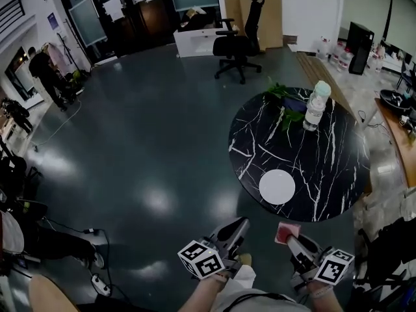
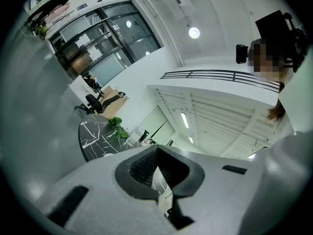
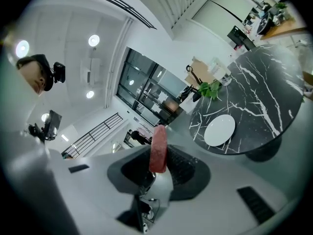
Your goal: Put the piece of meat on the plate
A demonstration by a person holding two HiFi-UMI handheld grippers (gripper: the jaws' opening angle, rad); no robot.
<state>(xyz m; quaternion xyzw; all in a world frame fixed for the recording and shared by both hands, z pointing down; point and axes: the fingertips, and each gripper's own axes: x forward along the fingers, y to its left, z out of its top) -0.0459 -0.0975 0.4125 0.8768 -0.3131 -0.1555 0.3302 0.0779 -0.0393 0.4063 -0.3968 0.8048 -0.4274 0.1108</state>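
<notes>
- Right gripper fingers clamped on a flat pink-red meat slab, long axis along the fingers
- Left gripper fingers together
- Round white plate by veined black counter's near edge

Meat pinkish-red; plate white; table black, white-veined marble; floor dark grey.
</notes>
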